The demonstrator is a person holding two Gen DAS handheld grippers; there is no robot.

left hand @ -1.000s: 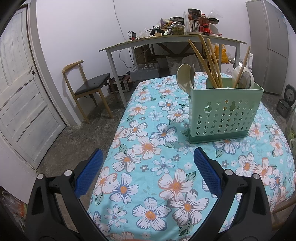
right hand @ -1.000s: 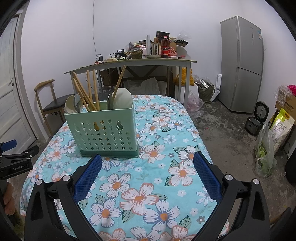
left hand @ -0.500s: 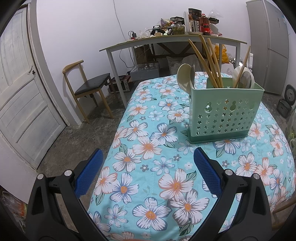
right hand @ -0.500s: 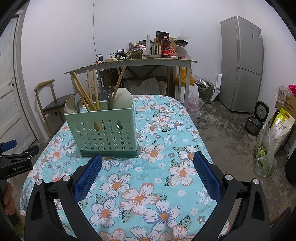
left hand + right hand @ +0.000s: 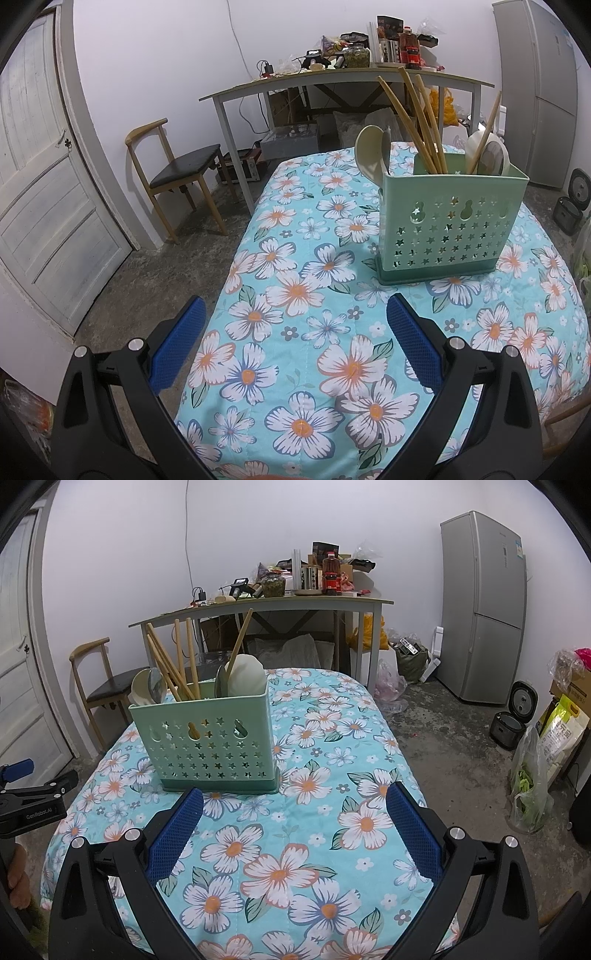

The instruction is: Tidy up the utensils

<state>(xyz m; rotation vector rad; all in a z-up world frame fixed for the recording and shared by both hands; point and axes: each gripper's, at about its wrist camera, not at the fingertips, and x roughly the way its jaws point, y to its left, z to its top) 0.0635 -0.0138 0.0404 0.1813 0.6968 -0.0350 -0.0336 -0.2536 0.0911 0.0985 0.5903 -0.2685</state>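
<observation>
Room: a white-walled room held a table under a turquoise floral tablecloth [image 5: 325, 738], with a cluttered side table [image 5: 266, 607], a wooden chair [image 5: 173, 173], a white door [image 5: 44, 184] and a grey fridge [image 5: 480, 605] around it.
Left gripper: the left gripper [image 5: 295, 345] hovered low over the near left corner of the cloth, its blue-padded fingers [image 5: 177, 343] spread wide with nothing between them; in the right wrist view its black frame [image 5: 33, 797] showed at the left edge, with part of the person's hand [image 5: 16, 875] below it.
Right gripper: the right gripper [image 5: 295, 825] hung over the near end of the table, jaws likewise wide apart and empty, pointing along the table just to the right of the caddy.
Caddy: a mint-green utensil caddy [image 5: 207, 738] with star-shaped cut-outs stood upright on the cloth, well apart from both grippers.
Contents: wooden chopsticks [image 5: 173, 661] leaned in a bundle on the left side, one more chopstick [image 5: 240, 638] slanted on the right; pale spoons [image 5: 144, 686] sat at the left end and a large pale spoon bowl [image 5: 245, 675] at the right (how the inside was divided could not be told).
Change: compared with the frames a second earlier, neither gripper had shifted, the jaws kept the same spread, and the caddy and its utensils stood as before.
</observation>
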